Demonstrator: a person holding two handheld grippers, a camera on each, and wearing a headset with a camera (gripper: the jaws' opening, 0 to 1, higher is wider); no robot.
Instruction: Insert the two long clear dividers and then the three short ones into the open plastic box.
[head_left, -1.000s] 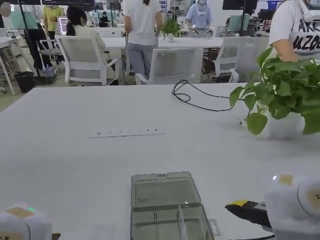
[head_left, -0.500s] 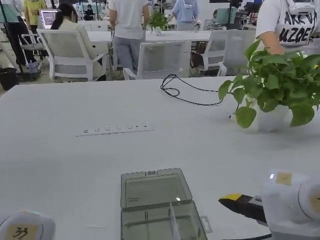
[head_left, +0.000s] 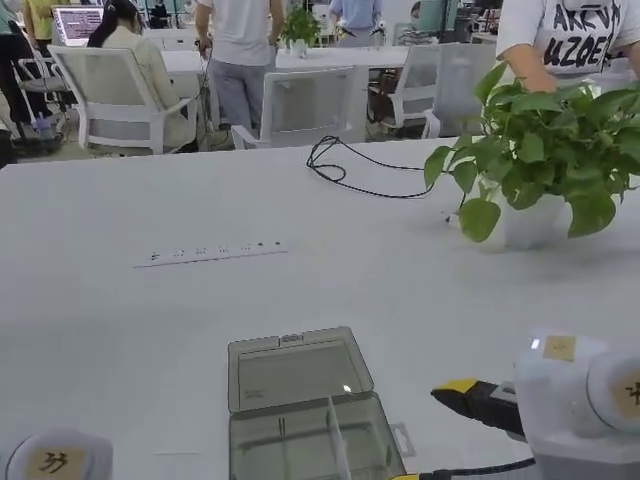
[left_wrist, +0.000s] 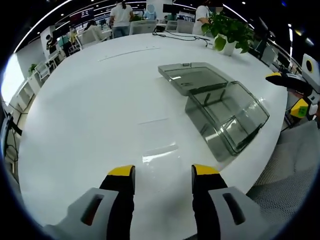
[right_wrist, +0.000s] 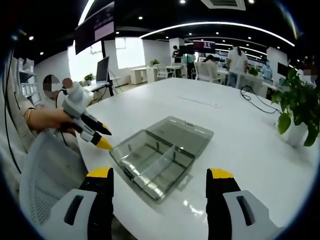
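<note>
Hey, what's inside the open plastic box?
A clear divider stands upright in the box base, running from the hinge side toward the person. The rest looks empty, though the head view cuts off its near end and further clear pieces would be hard to tell.

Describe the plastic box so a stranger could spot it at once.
Start at the white table with the potted plant at its far right. The box lies near the front edge, centred. It alone is see-through grey, its hinged lid laid open flat.

There is one box (head_left: 295, 372), one plant (head_left: 540, 150) and one cable (head_left: 352, 172). The left gripper (left_wrist: 163, 172) and right gripper (right_wrist: 159, 174) make two.
</note>
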